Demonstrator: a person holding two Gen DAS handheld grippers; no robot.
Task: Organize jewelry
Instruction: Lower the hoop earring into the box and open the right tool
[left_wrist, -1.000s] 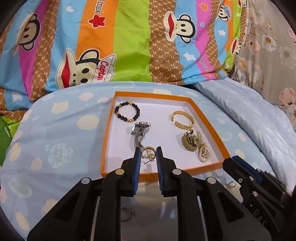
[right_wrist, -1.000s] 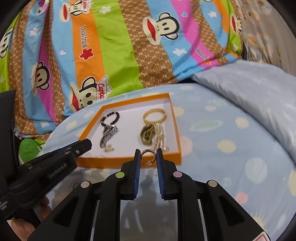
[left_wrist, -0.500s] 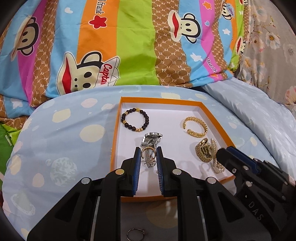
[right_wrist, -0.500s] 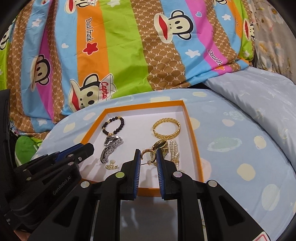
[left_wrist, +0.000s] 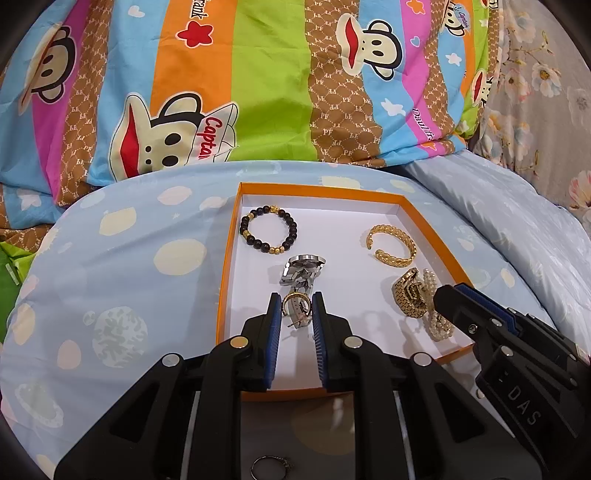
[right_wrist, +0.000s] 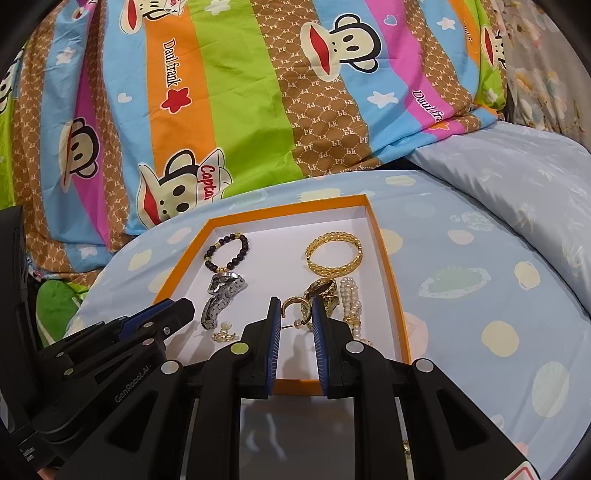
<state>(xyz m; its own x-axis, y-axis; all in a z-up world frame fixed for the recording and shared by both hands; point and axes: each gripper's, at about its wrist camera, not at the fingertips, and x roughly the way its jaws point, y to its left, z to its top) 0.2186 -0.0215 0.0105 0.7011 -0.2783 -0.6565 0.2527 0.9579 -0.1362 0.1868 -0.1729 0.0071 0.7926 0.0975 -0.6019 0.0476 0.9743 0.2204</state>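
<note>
Now we hold a gold hoop earring in each narrowly closed gripper, left gripper (left_wrist: 294, 310) and right gripper (right_wrist: 294, 312), poised over the orange tray (left_wrist: 430, 225) ahead, presumably to set them down paired.

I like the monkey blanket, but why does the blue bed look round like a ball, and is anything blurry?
Left wrist view: the fisheye lens bulges the blue sheet and bends the orange tray; jewelry looks sharp. Right wrist view: same curving, dark corners; the gold earring held by the right gripper casts a soft shadow.
</note>
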